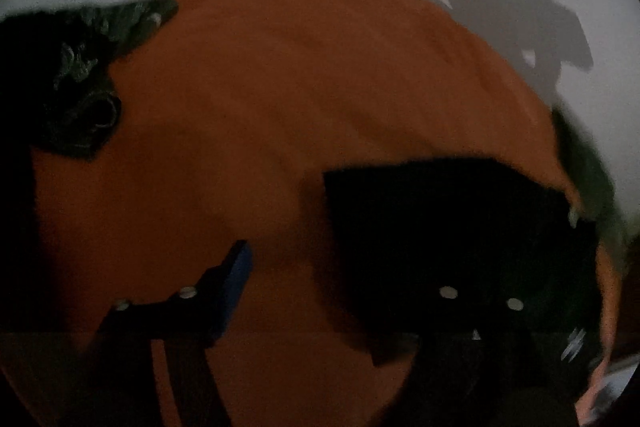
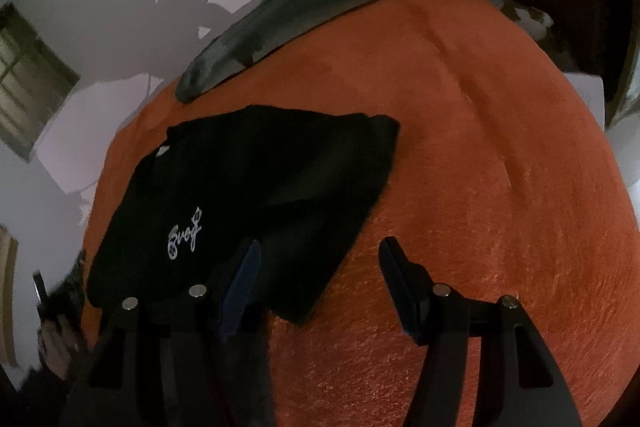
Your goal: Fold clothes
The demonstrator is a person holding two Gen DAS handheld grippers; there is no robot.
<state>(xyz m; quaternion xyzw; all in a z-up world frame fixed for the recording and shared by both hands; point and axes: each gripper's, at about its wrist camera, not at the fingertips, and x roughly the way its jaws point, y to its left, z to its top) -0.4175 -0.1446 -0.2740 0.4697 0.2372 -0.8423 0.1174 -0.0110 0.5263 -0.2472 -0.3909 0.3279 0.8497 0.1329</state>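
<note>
Now the folded black shirt (image 2: pixel 248 203) lies flat near the left edge of the orange blanket (image 2: pixel 480 167), long axis running diagonally, collar toward the far-left corner. Right gripper (image 2: pixel 320 267) hovers over its near end, jaws apart; left gripper (image 1: pixel 340 267) jaws also apart, empty.

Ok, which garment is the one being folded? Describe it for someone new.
On the orange blanket lie two garments. The nearer one, a black shirt by the right gripper, is it. Unlike the grey garment at the far edge, it bears small white script.
</note>
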